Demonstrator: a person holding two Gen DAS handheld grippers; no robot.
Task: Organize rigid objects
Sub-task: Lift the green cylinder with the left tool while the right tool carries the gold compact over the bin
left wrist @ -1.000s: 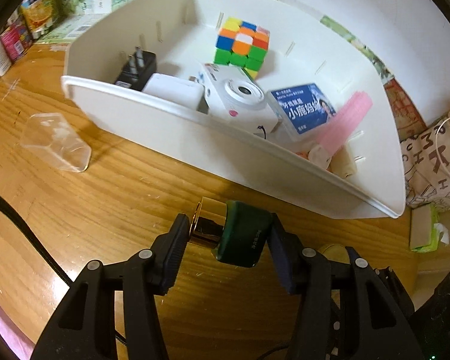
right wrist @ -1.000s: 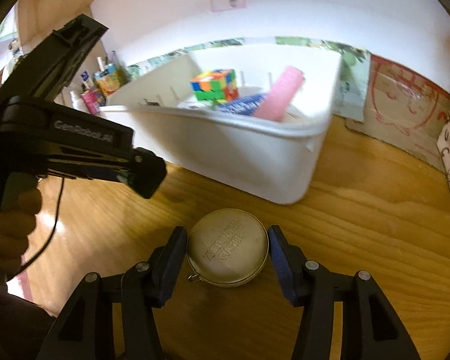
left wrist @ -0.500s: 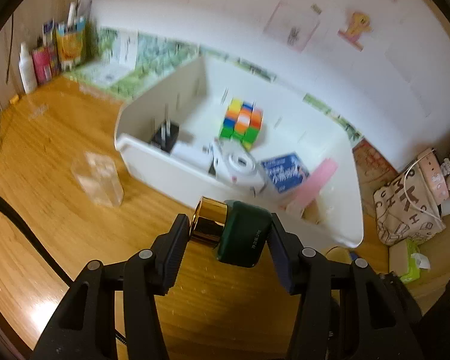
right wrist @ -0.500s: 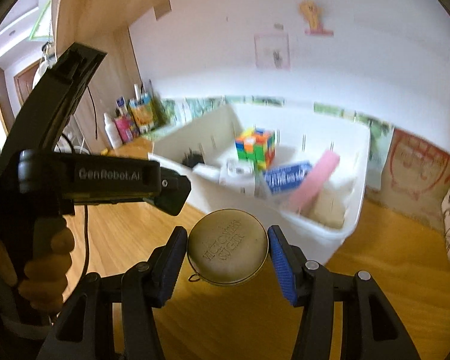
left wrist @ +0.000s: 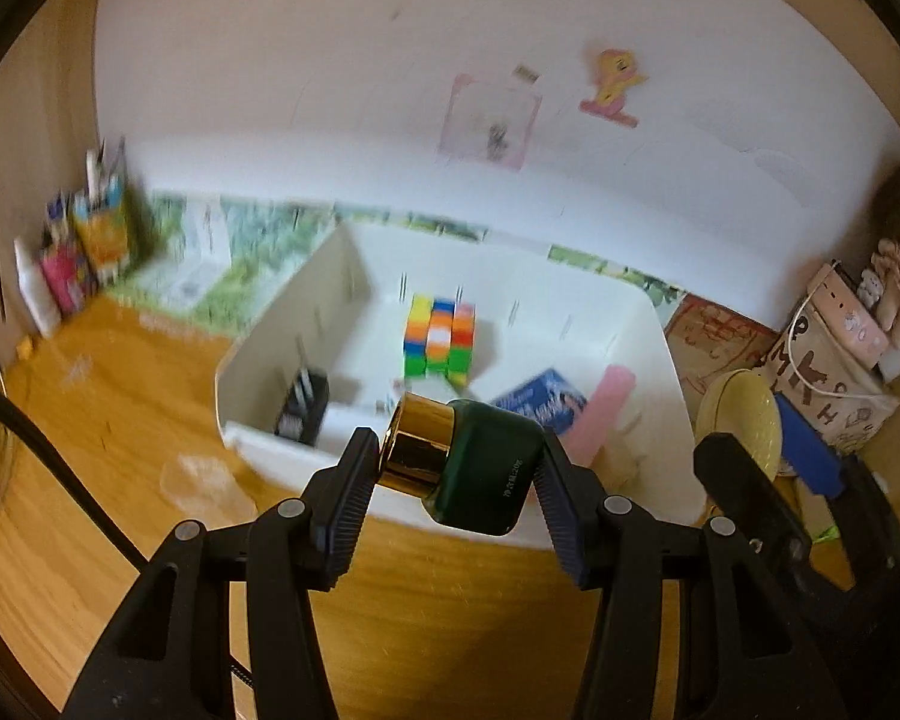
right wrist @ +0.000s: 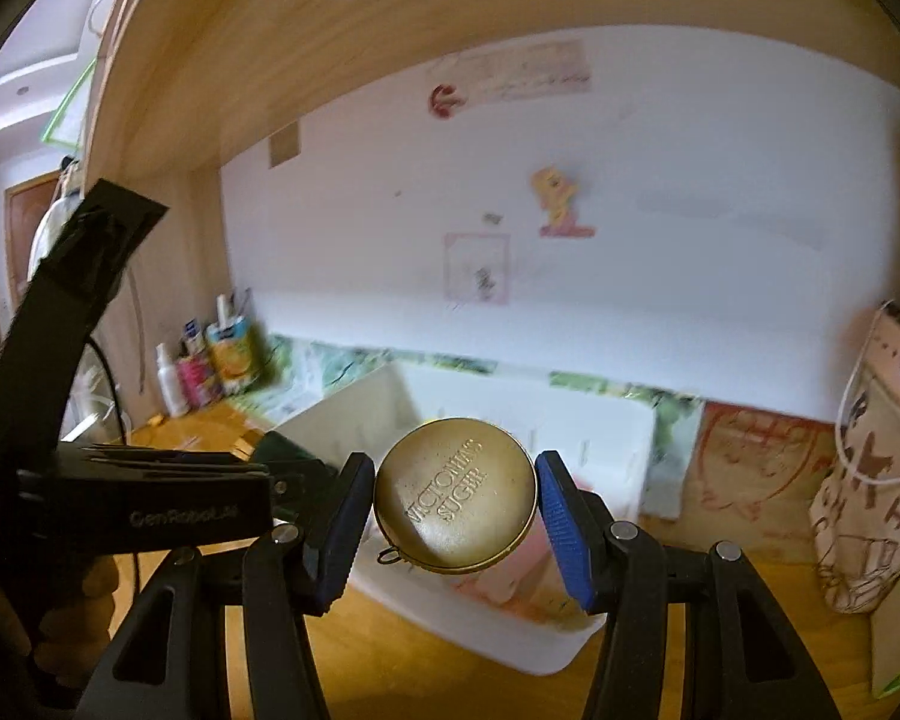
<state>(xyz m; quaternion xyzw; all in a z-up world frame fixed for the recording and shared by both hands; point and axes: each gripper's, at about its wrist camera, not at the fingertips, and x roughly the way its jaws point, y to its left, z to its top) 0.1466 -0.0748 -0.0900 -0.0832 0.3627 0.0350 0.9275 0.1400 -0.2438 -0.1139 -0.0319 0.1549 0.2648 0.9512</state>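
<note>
Two grips are yours at once: your left gripper [left wrist: 453, 471] is clamped on a dark green glass bottle [left wrist: 486, 465] with a shiny gold cap, tipped cap toward ten o'clock, and your right gripper [right wrist: 453, 519] squeezes a round gold tin [right wrist: 456, 495] embossed with lettering, both above the wooden desk [left wrist: 120, 420]. Only the left wrist view looks into the white plastic bin [left wrist: 672, 420] at twelve o'clock, showing a Rubik's cube [left wrist: 441, 339], a black plug, a blue packet and a pink bar. The right wrist view hides those behind the tin but shows the left gripper's black body at nine o'clock.
</note>
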